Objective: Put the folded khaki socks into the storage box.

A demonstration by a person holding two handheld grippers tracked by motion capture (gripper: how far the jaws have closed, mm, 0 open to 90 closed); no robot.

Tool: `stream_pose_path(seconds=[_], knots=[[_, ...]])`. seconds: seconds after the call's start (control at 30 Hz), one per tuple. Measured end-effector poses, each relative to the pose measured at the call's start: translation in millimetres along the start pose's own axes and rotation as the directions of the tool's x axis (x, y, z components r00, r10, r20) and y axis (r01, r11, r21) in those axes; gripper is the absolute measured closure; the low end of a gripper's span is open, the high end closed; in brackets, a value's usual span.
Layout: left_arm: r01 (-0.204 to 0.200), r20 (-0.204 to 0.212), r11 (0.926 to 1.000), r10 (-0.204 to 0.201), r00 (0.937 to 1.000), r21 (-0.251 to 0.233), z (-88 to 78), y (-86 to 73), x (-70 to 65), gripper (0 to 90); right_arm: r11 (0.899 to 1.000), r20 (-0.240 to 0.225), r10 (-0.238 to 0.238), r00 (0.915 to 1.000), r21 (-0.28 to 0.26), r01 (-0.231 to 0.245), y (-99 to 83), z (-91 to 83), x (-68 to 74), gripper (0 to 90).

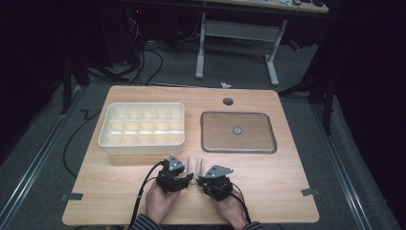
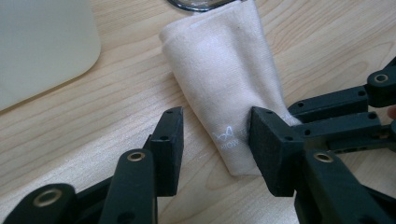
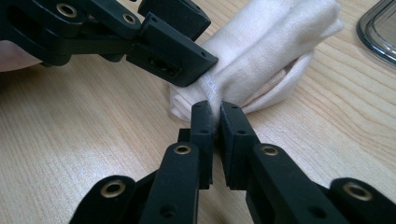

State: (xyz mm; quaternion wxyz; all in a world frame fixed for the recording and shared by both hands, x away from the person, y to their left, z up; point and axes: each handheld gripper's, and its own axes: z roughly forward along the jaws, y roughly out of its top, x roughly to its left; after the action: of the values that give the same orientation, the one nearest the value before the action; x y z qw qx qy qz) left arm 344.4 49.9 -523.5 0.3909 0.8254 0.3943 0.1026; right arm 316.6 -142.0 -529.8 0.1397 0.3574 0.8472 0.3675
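Looking down on a wooden table (image 1: 268, 196); a white compartment tray (image 1: 142, 128) and a metal tray (image 1: 238, 132) sit empty toward the far edge; near the front edge lies a folded cream cloth (image 2: 224, 84); the right gripper (image 3: 215, 116) pinches its end, the left gripper (image 2: 215, 133) straddles it, not yet clamped; folding seems unfinished.

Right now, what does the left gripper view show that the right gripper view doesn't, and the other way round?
Left gripper view: the white compartment tray's rounded corner at upper left, and the left gripper standing open around the folded cloth's near end, one pad against its side. Right gripper view: the right gripper shut on the cloth's edge, pinching a thin fold. Both share the cloth lying on the wooden table, an edge of the metal tray, and the other hand's gripper reaching in.
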Motion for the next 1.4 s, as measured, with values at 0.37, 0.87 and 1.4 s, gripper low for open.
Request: stream_pose_path(seconds=[0.37,0.87,1.4], knots=[[0.013,0.003,0.9999,-0.013,0.9999,0.003,-0.7,-0.2,2.2,52.9,1.0,-0.006,0.012,0.9999,-0.005,-0.013,-1.0,-0.4,0.1,81.9],[0.025,0.013,0.9997,-0.025,0.9996,-0.002,-8.5,8.4,5.8,42.3,0.997,0.016,0.058,0.9982,-0.059,-0.057,-10.8,-23.7,-7.1,60.6],[0.103,0.039,0.9947,-0.103,0.9939,-0.006,-1.6,21.7,17.4,39.8,0.98,0.123,0.177,0.9766,-0.117,-0.163,-40.0,-59.0,-49.6,57.9]])
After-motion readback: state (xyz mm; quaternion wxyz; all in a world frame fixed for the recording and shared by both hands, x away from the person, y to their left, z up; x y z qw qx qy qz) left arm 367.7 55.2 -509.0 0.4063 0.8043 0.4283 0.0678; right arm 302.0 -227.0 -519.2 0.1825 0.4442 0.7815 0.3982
